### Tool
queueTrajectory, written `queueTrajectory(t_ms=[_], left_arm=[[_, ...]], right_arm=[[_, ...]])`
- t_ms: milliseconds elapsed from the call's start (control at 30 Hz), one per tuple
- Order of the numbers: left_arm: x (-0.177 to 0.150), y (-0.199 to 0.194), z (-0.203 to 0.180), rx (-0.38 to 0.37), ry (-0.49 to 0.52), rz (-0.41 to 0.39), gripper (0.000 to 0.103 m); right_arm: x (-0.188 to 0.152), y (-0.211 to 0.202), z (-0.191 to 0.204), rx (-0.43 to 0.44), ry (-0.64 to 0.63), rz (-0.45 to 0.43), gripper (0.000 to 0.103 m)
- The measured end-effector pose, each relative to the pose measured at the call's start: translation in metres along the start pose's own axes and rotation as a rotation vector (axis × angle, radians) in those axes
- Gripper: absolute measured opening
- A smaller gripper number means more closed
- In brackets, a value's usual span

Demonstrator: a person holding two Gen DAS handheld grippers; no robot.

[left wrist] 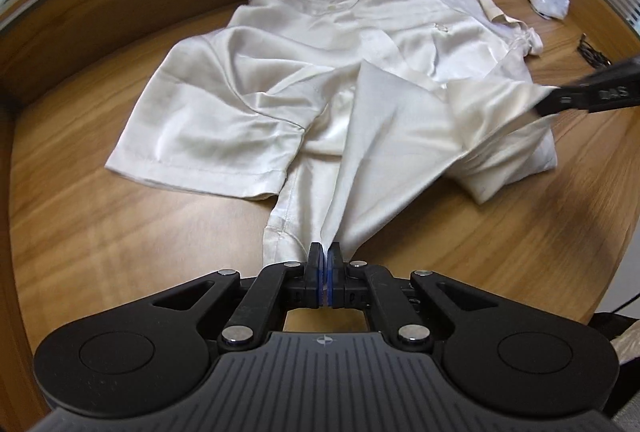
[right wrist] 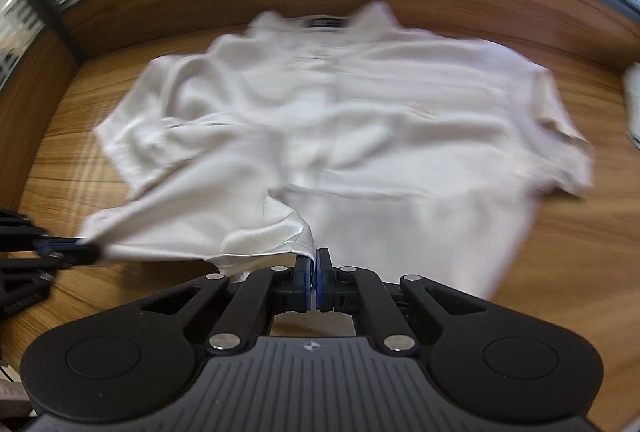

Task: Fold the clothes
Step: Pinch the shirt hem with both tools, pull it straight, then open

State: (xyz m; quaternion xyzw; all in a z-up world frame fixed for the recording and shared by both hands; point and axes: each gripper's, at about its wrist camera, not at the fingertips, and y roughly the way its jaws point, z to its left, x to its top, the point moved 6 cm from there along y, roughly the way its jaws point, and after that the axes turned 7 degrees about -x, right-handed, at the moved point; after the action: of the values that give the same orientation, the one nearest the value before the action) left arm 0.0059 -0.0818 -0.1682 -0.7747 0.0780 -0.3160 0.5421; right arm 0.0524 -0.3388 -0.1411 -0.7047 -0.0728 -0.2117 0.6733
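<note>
Now, seen from the left wrist, the left gripper (left wrist: 325, 252) has its jaws pinched tight on a bottom-hem corner of the cream short-sleeved polo shirt (left wrist: 320, 71), which lies on the round wooden table (left wrist: 80, 224), collar far from the jaws, long axis running straight away from them. The right gripper (left wrist: 552, 103) reaches in from the right, buried in the shirt's other side.

From the right wrist, blurred, the right gripper (right wrist: 314, 258) is clamped on a hem fold; the left gripper (right wrist: 76, 250) holds cloth at left. Both hem grips sit nearest, so the fold likely goes toward the collar.
</note>
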Motion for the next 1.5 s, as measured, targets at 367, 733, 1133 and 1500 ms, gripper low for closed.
queueTrajectory(t_ms=[367,733,1133,1500], left_arm=[[-0.046,-0.024,-0.051,0.011,-0.247,0.007,0.002],[-0.097,-0.053,-0.086,0.12,-0.464,-0.015,0.002],[-0.153,-0.074,-0.119,0.235,-0.667,-0.022,0.002],[-0.129,-0.105,-0.104,0.118,-0.738,-0.078,0.002]], right_arm=[[-0.068,-0.043,-0.126,-0.057,0.086,-0.01,0.001],[-0.099,-0.082,-0.223,-0.043,0.073,-0.059,0.001],[-0.159,-0.103,-0.288,0.04,-0.022,0.022,0.001],[-0.167,-0.147,-0.262,0.048,0.035,-0.02,0.001]])
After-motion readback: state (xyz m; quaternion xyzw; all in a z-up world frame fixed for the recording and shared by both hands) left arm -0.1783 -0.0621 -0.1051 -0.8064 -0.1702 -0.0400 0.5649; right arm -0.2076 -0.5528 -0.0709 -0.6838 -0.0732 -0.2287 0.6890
